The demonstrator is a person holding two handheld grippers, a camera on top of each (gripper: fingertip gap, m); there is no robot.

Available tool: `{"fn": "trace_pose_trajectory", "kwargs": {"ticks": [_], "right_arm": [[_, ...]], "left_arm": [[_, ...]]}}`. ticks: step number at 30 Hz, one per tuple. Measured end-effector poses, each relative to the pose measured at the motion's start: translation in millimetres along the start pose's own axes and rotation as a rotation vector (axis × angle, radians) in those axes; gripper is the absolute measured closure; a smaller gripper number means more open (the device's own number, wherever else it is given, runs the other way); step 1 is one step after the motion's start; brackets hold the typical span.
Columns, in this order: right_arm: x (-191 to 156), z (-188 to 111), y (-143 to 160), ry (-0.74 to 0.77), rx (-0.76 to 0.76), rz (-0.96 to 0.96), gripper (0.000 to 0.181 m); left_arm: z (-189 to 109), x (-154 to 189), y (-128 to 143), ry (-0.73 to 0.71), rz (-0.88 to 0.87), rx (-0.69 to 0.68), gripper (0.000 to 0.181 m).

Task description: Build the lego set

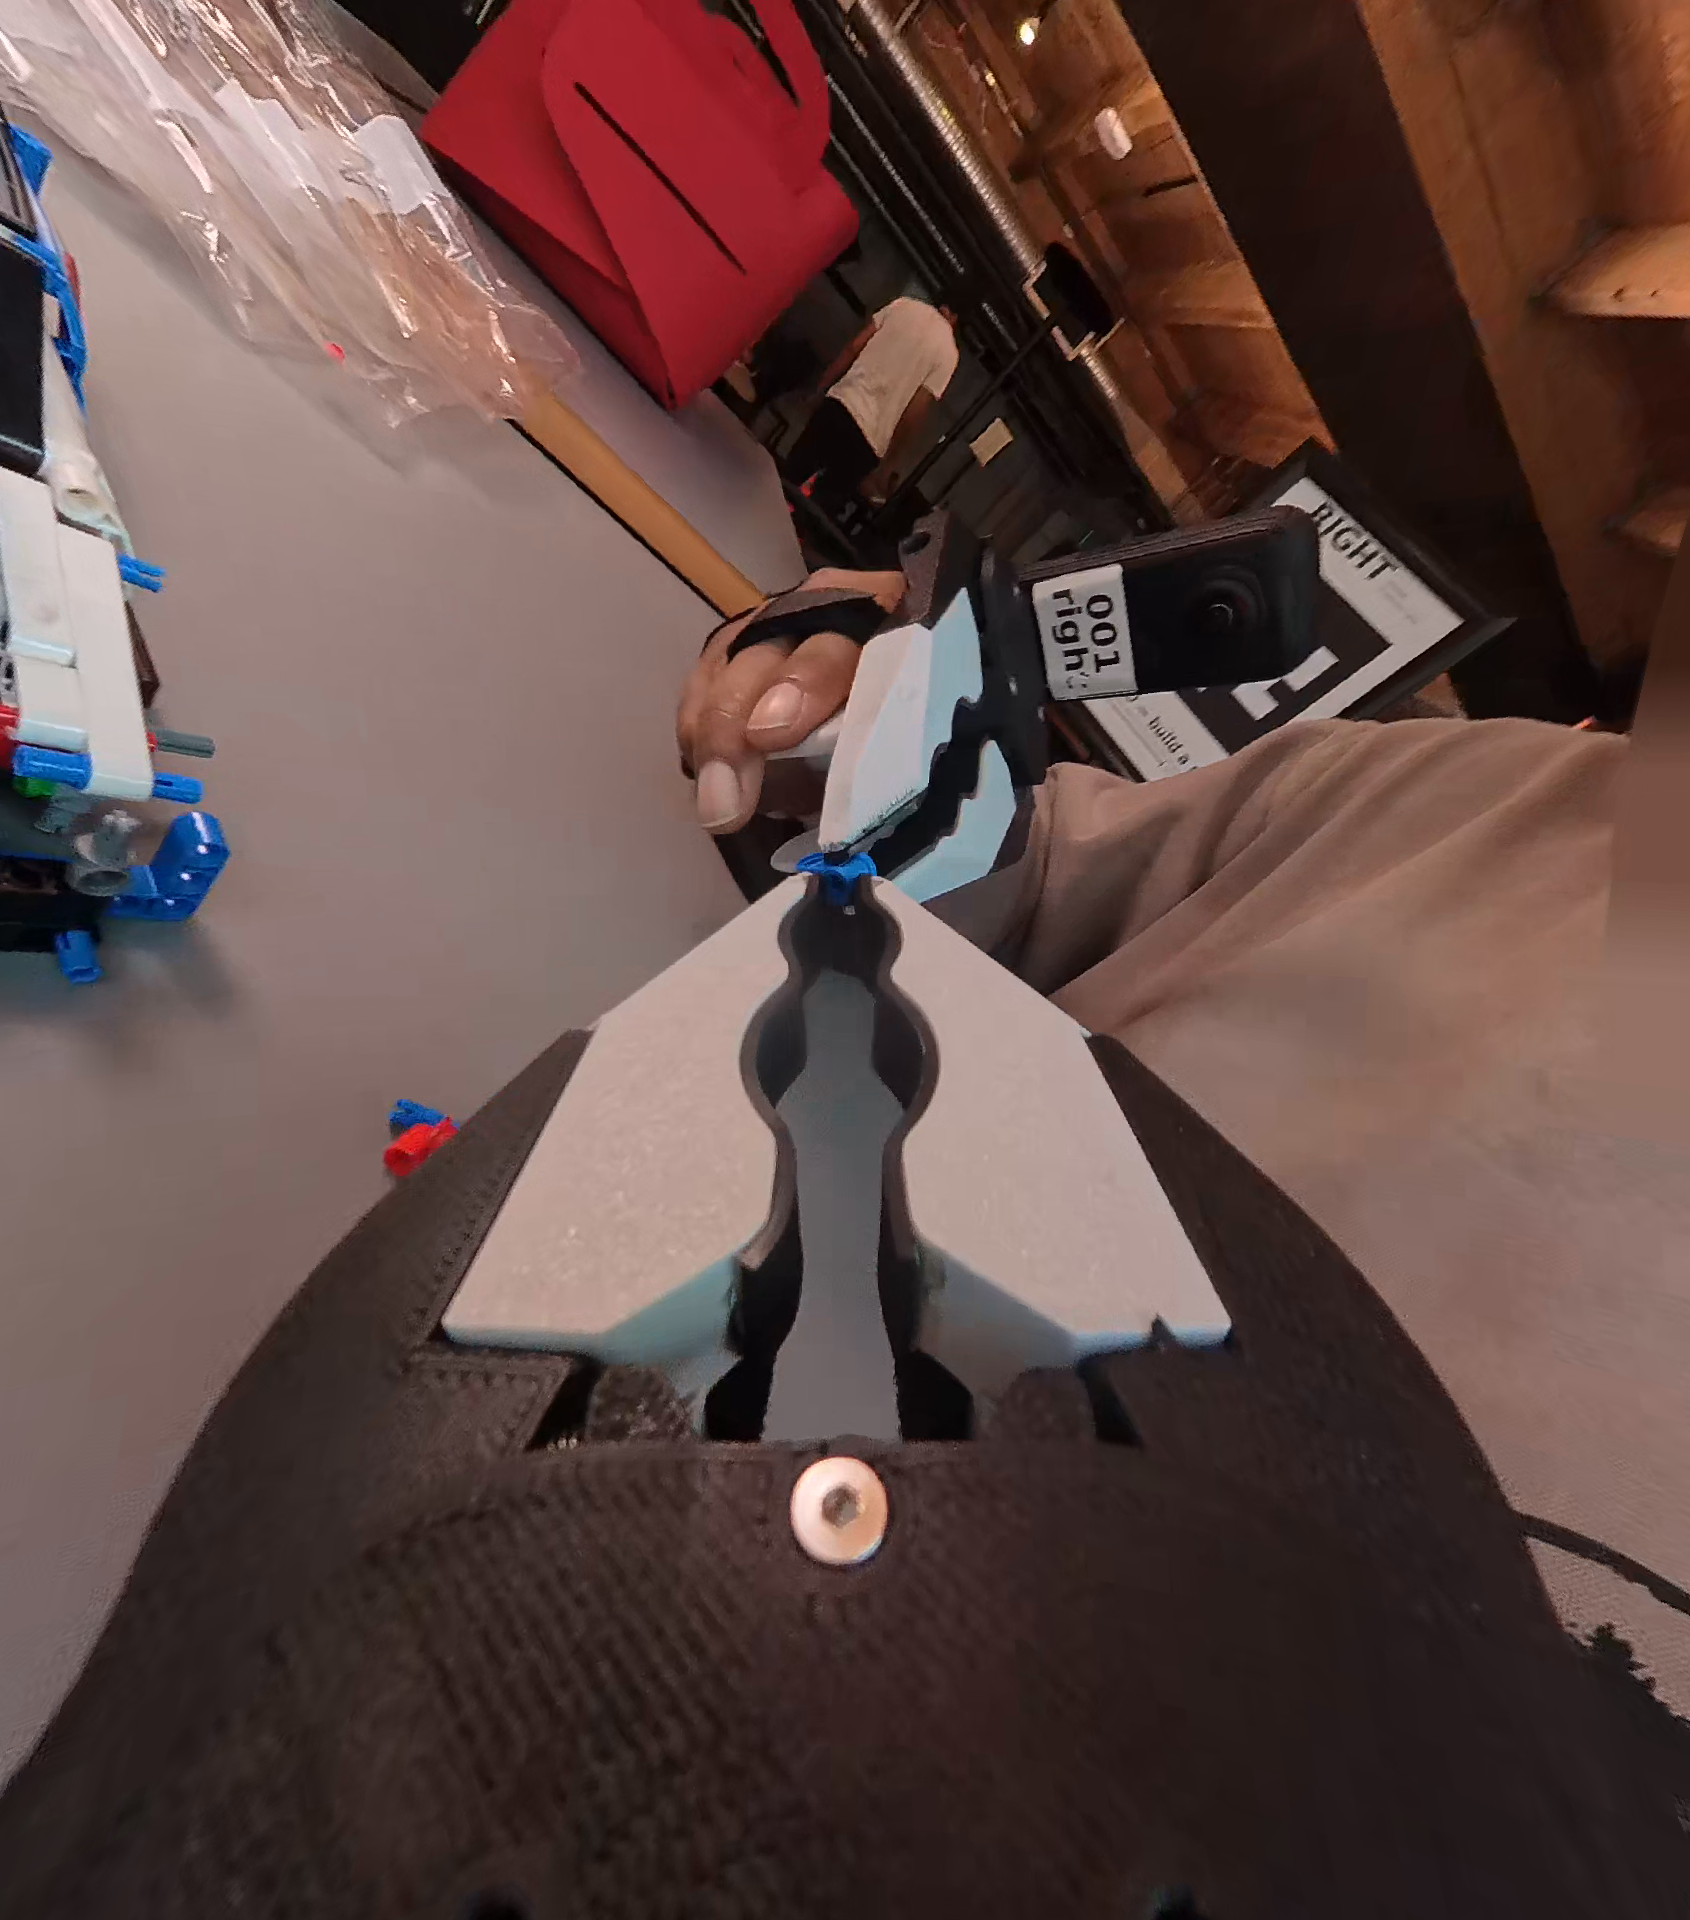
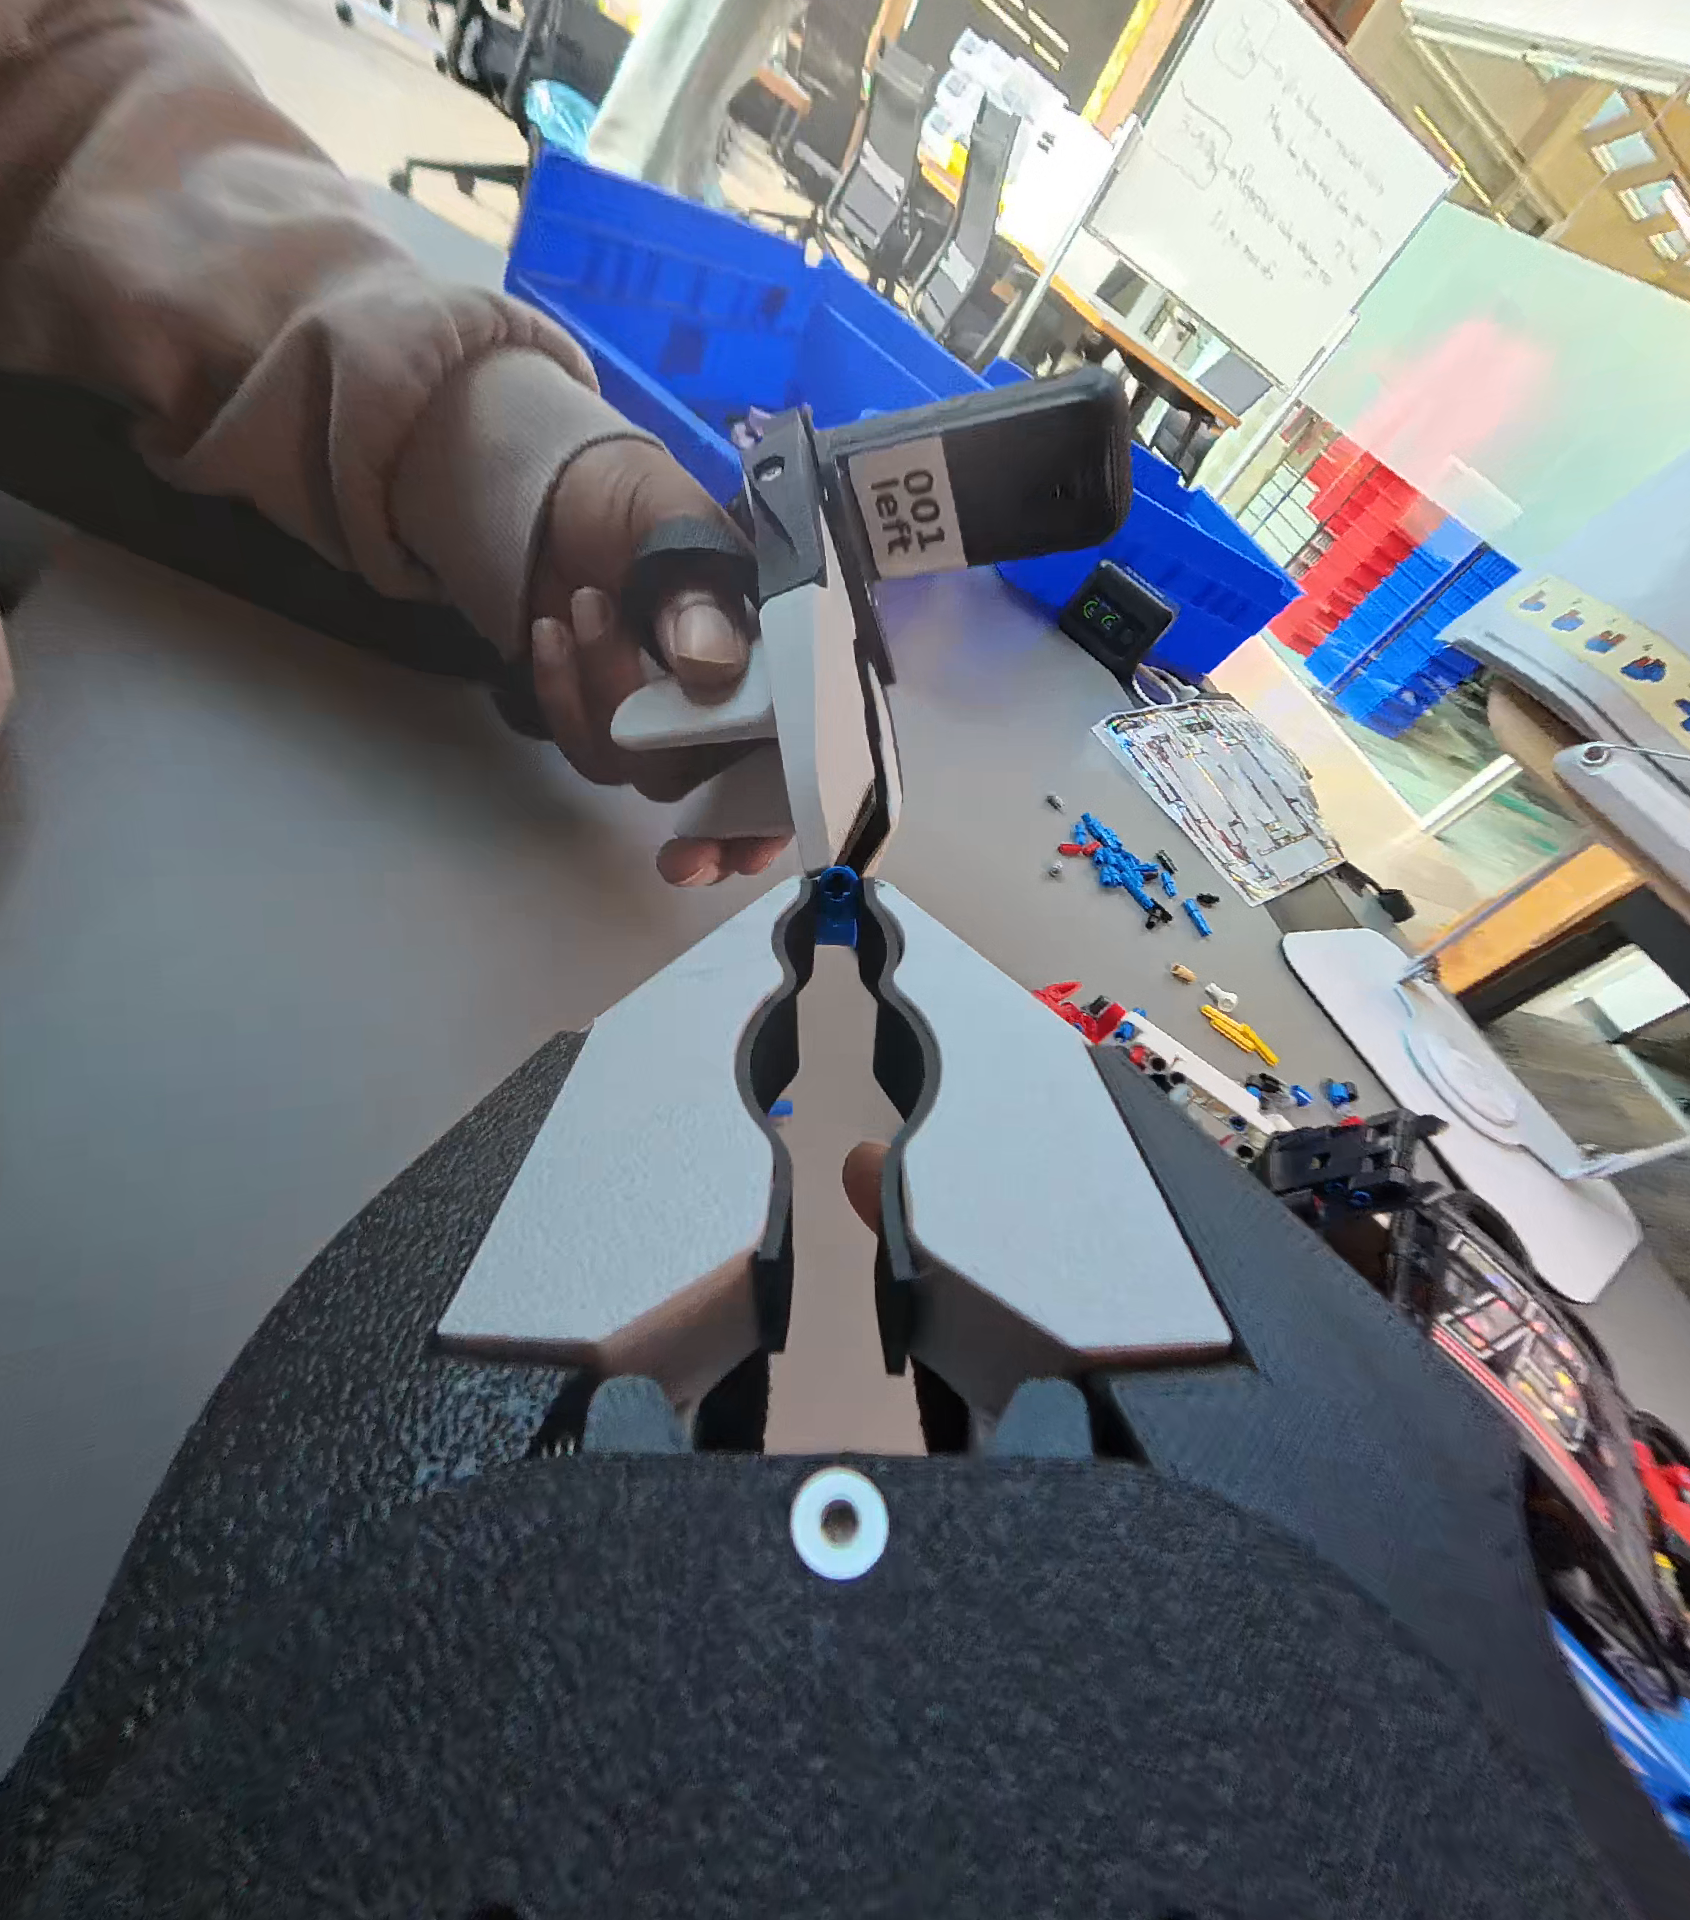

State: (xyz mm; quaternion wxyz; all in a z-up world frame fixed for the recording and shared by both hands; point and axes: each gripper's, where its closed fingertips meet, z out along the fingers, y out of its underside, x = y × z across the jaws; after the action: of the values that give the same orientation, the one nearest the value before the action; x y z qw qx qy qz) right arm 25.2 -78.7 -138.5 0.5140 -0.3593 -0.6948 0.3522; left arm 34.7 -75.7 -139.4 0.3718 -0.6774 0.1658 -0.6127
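Observation:
A small blue Lego pin [image 1: 833,871] sits where the two gripper tips meet, above the grey table [image 1: 405,644]. My left gripper [image 1: 836,891] is shut on its lower end. My right gripper [image 1: 856,836] comes in from the upper right, held by a hand, and its closed tips touch the pin's top. In the right wrist view the blue pin [image 2: 836,914] is pinched between the tips of my right gripper [image 2: 836,902], and the left gripper [image 2: 846,860] meets it from above. I cannot tell if it is one piece or two. The part-built Lego model [image 1: 41,675] stands at the left.
Loose blue and red pins [image 1: 420,1127] lie near my left gripper. A pile of small pieces [image 2: 1121,862], a sticker sheet [image 2: 1225,800], yellow pieces [image 2: 1236,1031] and the model [image 2: 1547,1403] lie to the right. Blue bins [image 2: 716,301] stand behind. Plastic bags [image 1: 301,208] lie at the back. Left and right tips are no more than a few centimetres apart.

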Motion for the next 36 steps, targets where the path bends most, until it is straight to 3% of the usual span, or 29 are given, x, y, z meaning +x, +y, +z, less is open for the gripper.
{"fn": "trace_pose_trajectory", "kwargs": {"ticks": [5, 9, 12, 14, 20, 23, 31, 36], "right_arm": [[0.5, -5.1, -8.9, -0.091, 0.101, 0.26, 0.177], [0.4, -4.7, -0.5, -0.17, 0.06, 0.445, 0.177], [-1.6, -4.1, 20.3, -0.188, -0.07, 0.5, 0.177], [-11.0, -5.5, 41.1, -0.216, -0.216, 0.51, 0.177], [-58.4, -14.5, 74.8, -0.37, -0.499, 0.5, 0.177], [-64.7, -11.4, 80.9, -0.385, -0.546, 0.477, 0.177], [-51.7, -9.5, 82.0, -0.354, -0.544, 0.38, 0.178], [-43.9, -6.4, 75.2, -0.376, -0.52, 0.307, 0.177]], "left_arm": [[2.3, 9.1, -3.4, 0.092, -0.075, 0.039, 0.179], [0.9, -2.5, 4.7, -0.053, 0.12, -0.053, 0.174], [-6.3, -29.9, 32.4, -0.277, 0.378, -0.3, 0.165], [-9.6, -42.1, 51.4, -0.364, 0.461, -0.443, 0.16], [-1.6, -52.9, 82.0, -0.45, 0.584, -0.633, 0.166], [5.7, -50.0, 86.2, -0.456, 0.615, -0.65, 0.175], [7.6, -49.7, 81.2, -0.471, 0.622, -0.615, 0.176], [9.2, -54.6, 80.5, -0.501, 0.627, -0.61, 0.152]]}}
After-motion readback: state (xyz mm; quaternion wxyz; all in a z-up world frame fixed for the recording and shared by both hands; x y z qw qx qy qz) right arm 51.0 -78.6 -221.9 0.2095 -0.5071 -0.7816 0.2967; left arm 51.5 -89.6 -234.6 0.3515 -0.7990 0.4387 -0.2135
